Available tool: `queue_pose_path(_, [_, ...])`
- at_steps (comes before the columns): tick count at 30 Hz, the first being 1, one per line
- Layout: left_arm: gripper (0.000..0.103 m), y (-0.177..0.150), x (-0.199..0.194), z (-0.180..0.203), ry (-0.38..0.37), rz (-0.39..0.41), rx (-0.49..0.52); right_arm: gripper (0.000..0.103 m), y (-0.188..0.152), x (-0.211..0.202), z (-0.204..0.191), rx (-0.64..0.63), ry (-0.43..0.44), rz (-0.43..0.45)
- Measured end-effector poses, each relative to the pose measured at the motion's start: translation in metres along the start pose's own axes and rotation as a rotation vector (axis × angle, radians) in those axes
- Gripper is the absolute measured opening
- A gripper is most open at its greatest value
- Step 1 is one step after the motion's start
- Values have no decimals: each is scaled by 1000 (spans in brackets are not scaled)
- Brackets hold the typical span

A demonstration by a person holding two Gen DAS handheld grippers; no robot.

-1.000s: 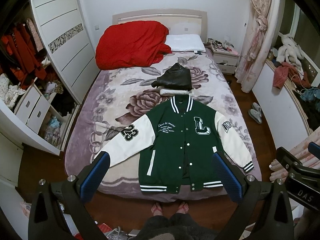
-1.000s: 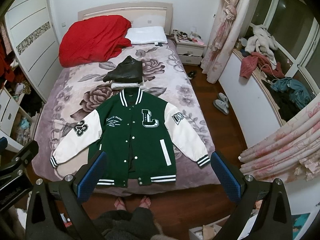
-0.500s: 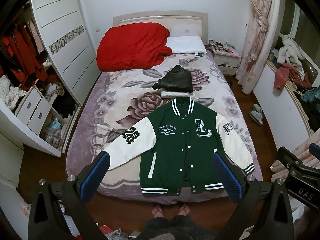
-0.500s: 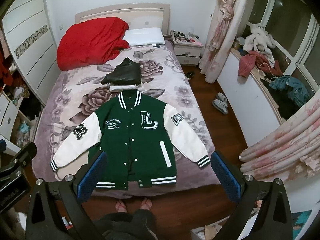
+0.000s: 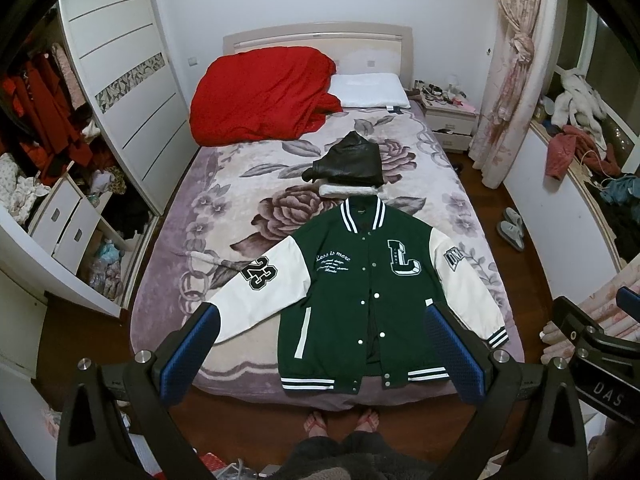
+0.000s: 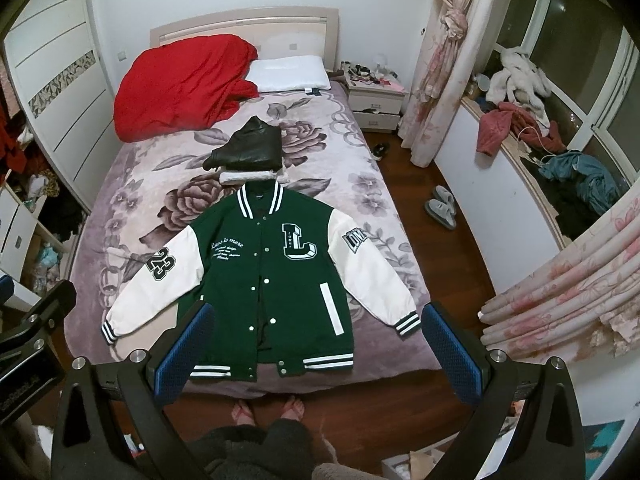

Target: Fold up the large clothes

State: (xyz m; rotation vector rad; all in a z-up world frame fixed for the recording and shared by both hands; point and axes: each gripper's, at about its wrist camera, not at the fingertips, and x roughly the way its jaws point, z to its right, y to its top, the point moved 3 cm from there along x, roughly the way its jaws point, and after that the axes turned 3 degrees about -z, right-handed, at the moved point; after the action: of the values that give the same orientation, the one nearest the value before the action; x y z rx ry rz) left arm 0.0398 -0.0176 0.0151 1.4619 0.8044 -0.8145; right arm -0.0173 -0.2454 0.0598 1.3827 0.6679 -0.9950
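1. Left wrist view: your left gripper (image 5: 320,352) and right gripper (image 6: 318,350) hang spread, empty, above the jacket (image 5: 366,300), flat at the bed's (image 5: 168,264) foot edge
2. Black folded garment (image 5: 348,162) touches its collar

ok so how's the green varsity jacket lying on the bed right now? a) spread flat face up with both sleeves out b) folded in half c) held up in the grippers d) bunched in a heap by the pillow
a: the green varsity jacket lies flat on the bed, front up, both white sleeves angled outward; the left gripper and right gripper are open and off it.
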Motion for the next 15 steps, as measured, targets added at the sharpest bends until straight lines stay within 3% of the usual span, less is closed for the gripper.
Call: queue_pose_path(15, [103,2,1,2,2,4,3,103,-2,0,-2,1,-2,3])
